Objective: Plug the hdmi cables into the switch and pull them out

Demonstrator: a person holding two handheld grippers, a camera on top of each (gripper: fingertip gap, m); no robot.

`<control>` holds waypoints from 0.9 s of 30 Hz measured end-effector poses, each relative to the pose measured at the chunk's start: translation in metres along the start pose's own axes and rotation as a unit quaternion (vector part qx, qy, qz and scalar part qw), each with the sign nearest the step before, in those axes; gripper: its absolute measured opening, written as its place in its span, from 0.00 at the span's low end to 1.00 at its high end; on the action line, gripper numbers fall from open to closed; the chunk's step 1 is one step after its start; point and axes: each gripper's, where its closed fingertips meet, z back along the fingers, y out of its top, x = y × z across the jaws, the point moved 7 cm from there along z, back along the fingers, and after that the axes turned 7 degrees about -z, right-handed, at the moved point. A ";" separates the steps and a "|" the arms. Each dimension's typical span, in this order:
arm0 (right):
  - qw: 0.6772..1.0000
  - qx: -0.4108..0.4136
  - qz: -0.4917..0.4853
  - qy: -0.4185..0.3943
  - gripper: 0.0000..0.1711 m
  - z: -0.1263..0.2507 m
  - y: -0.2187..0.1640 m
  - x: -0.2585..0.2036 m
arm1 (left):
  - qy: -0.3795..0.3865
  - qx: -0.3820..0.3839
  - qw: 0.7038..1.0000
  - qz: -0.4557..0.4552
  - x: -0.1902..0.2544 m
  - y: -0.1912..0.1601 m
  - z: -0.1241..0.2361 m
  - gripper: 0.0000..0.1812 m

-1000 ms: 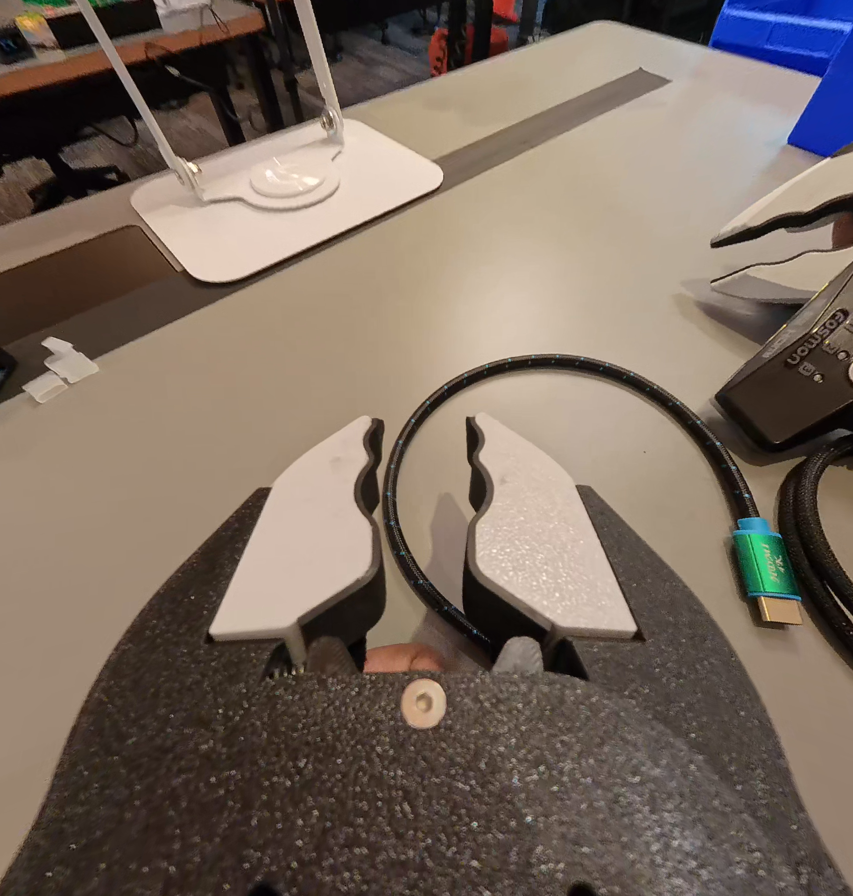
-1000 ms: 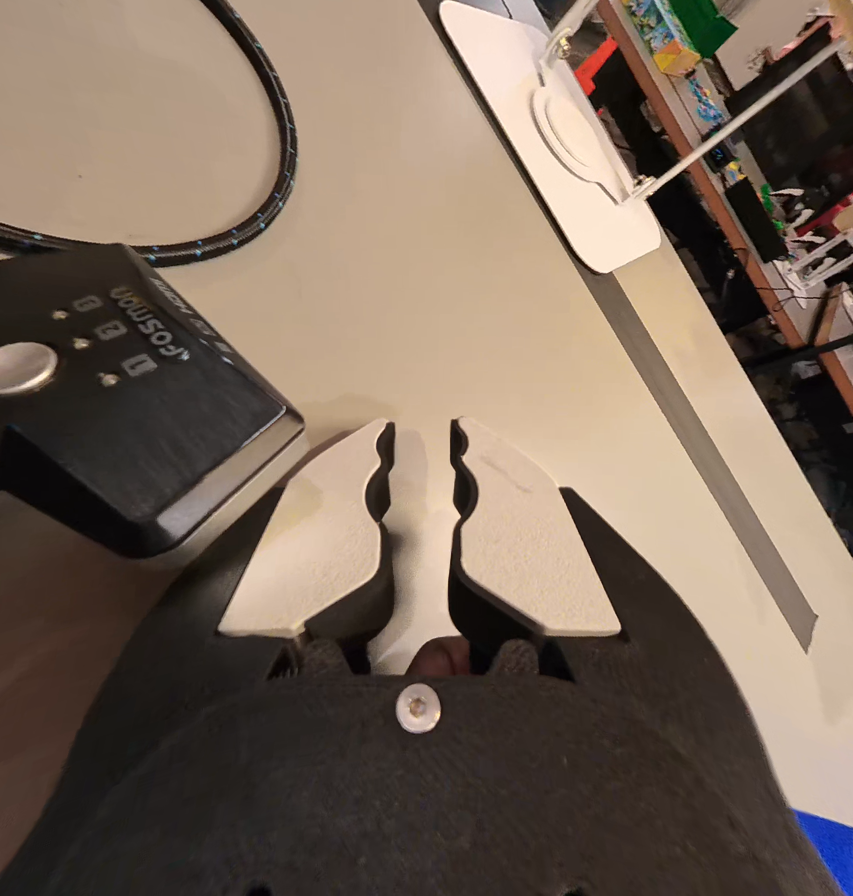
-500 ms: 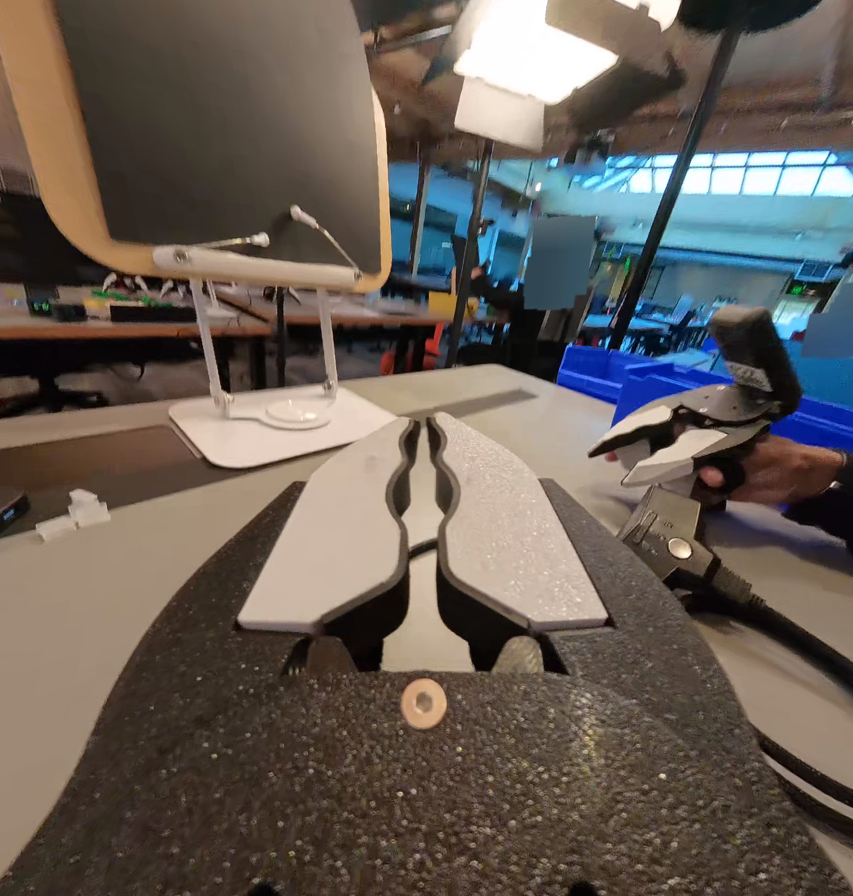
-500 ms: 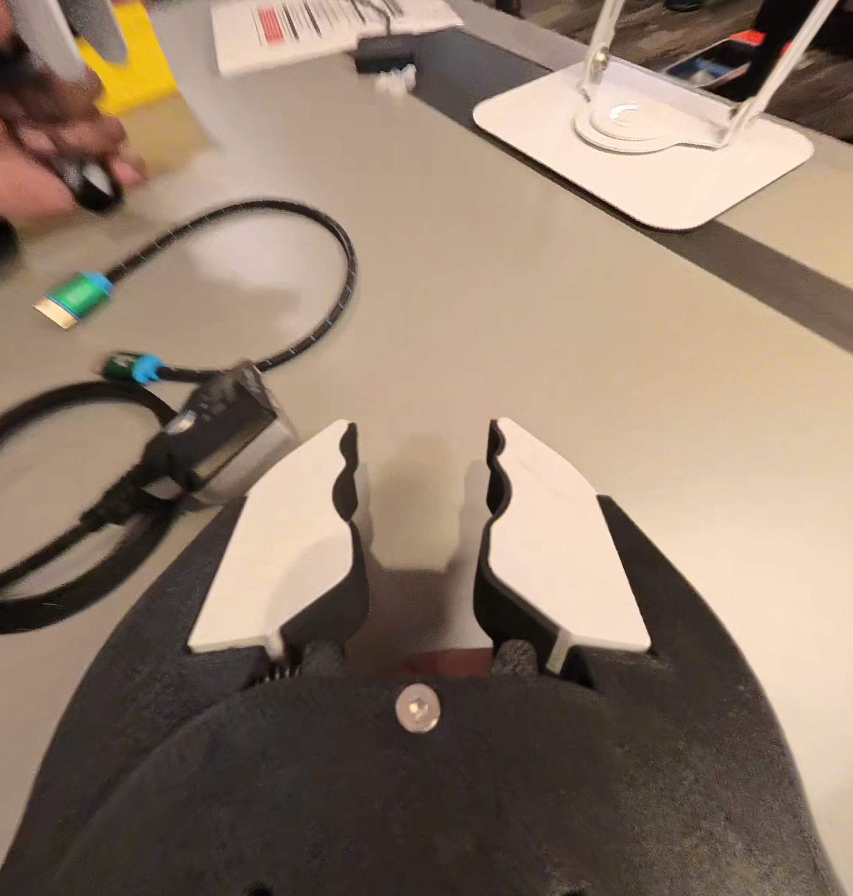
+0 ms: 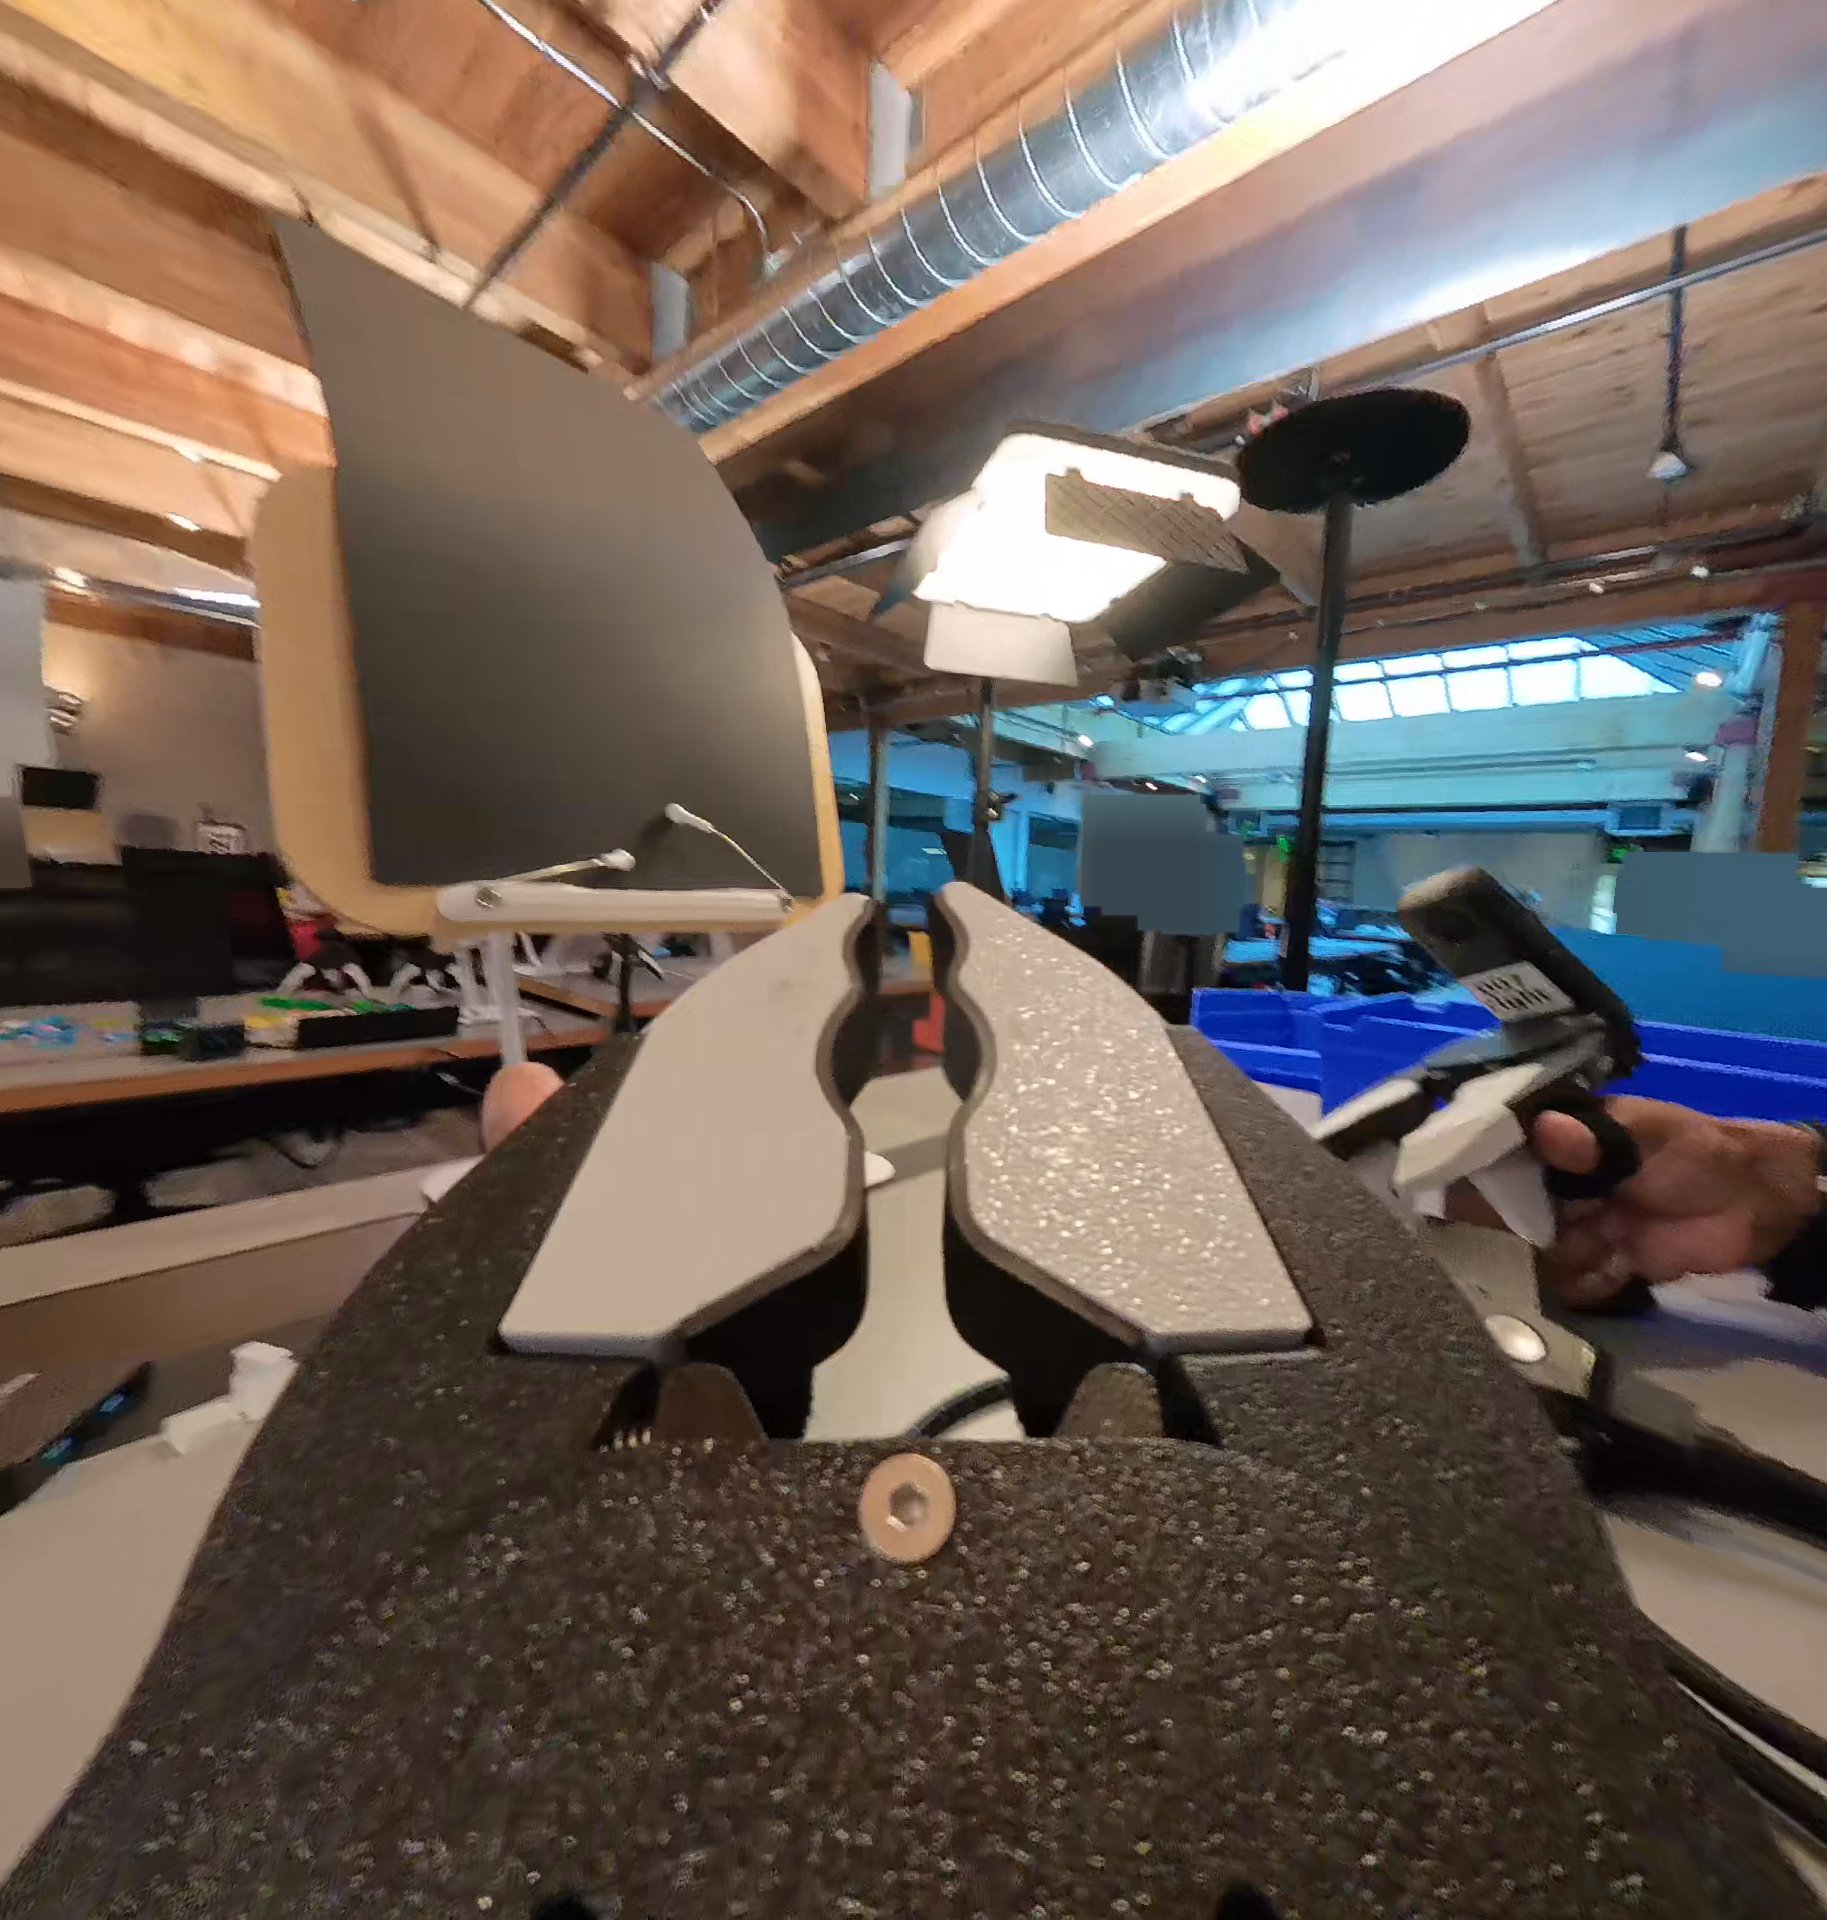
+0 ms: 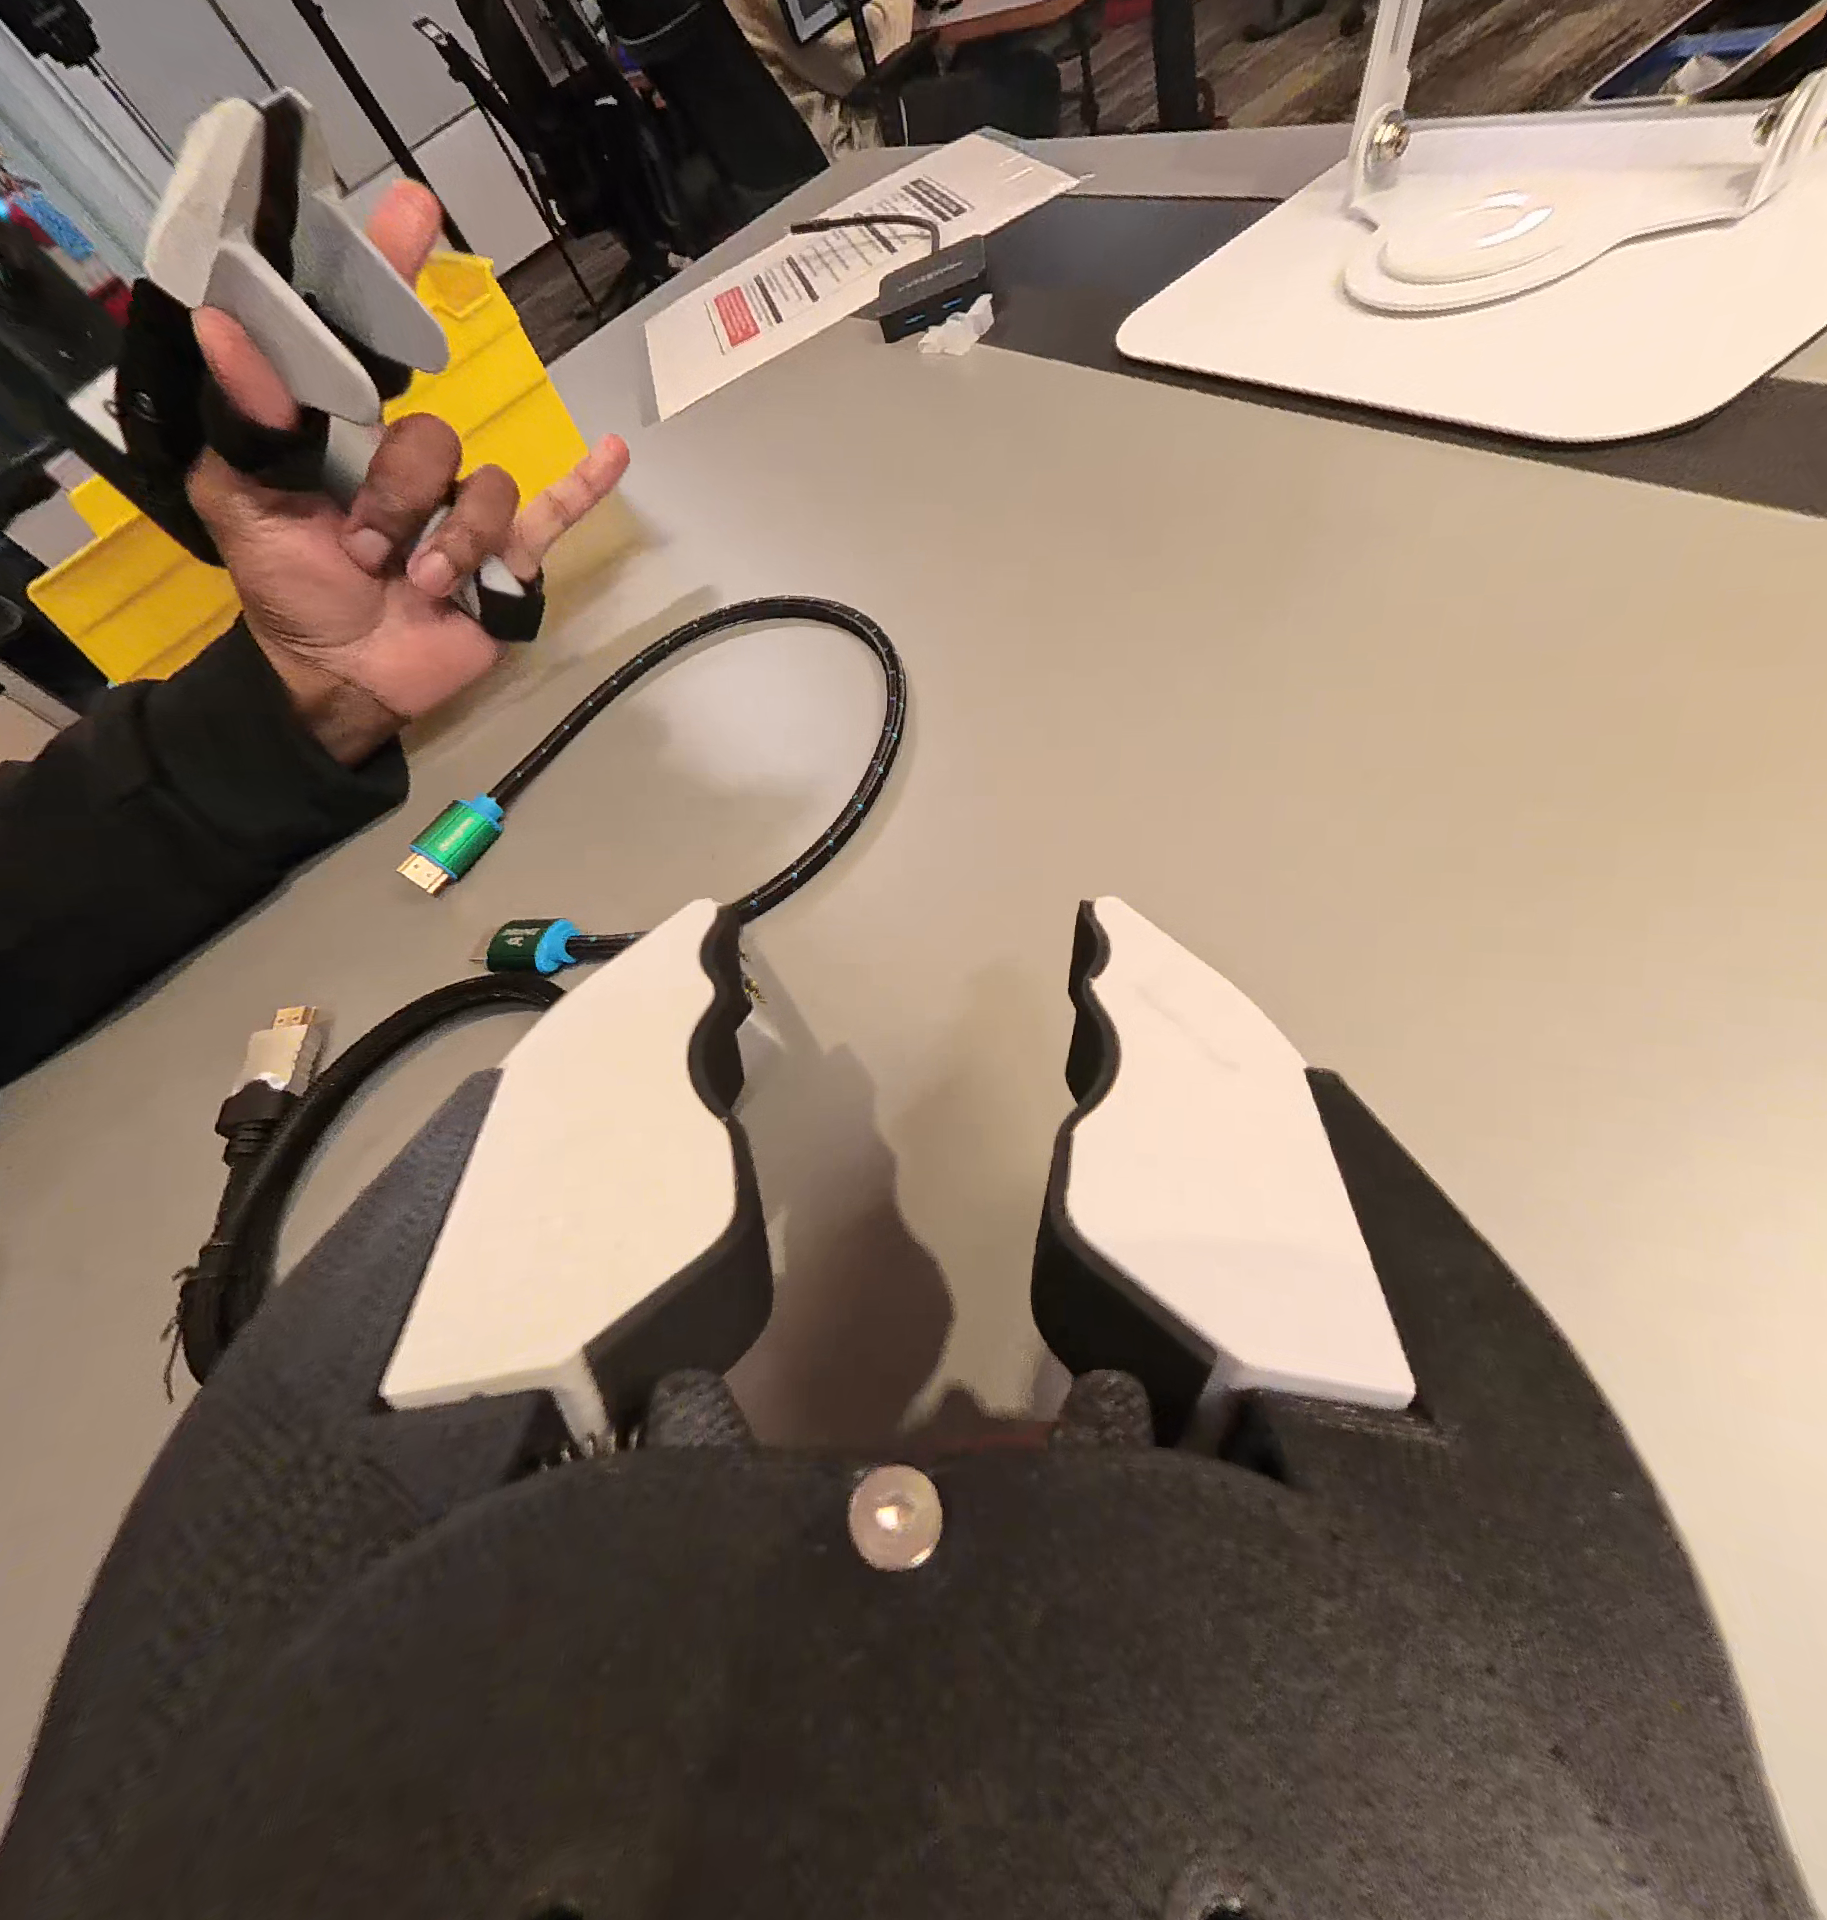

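Left tongs (image 5: pixel 904 925) raised well off the grey bench (image 6: pixel 1408 831), pointing out at the room; jaws nearly together with a thin gap, nothing between them. Right tongs (image 6: pixel 898 935) low over the bench, jaws spread wide, empty. Short black braided HDMI cable with blue flecks (image 6: pixel 867 707) lies in a loop on the bench, both ends free: one green metal plug with gold tip (image 6: pixel 450 844) near the sleeve, the other green-and-blue plug (image 6: pixel 530 943) just beside the right tongs' left finger. Thicker black sleeved cable with a silver-and-gold plug (image 6: pixel 277 1055) lies loose at lower left. Black switch box with round silver button (image 5: pixel 1522 1340) only partly seen at the right edge of the left view, below the other hand; its ports are hidden, so I cannot tell whether anything is seated in it. Judgement: all visible plugs are out, so either a fresh insertion or the wrap-up is in hand. Risks: the braided loop sits close under the right tongs and could be snagged and dragged; a light switch box may slide if a plug is pushed without bracing; the flat plug could go in skewed or upside down; the left tongs, aimed away, have no sight of the work. White lamp base (image 6: pixel 1511 312) and yellow bin (image 6: pixel 473 416) stand well apart.
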 end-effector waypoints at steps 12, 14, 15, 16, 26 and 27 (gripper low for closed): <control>0.995 -0.079 -0.052 0.021 0.37 -0.005 -0.011 -0.012 | 0.040 -0.052 0.974 0.219 -0.027 -0.024 -0.010 0.51; 0.993 -0.101 -0.060 0.026 0.36 -0.005 -0.014 -0.016 | 0.019 -0.052 0.966 0.253 -0.027 -0.027 -0.011 0.52; 0.991 -0.114 -0.063 0.028 0.36 -0.006 -0.016 -0.017 | 0.011 -0.049 0.965 0.259 -0.027 -0.027 -0.011 0.48; 0.989 -0.125 -0.065 0.030 0.36 -0.007 -0.018 -0.018 | 0.007 -0.048 0.965 0.257 -0.027 -0.027 -0.010 0.44; 0.973 -0.155 -0.130 0.111 0.22 -0.020 -0.032 -0.031 | 0.016 -0.070 0.967 0.246 -0.027 -0.033 -0.008 0.37; 0.972 -0.151 -0.139 0.117 0.21 -0.021 -0.032 -0.031 | 0.011 -0.075 0.966 0.246 -0.024 -0.034 -0.010 0.37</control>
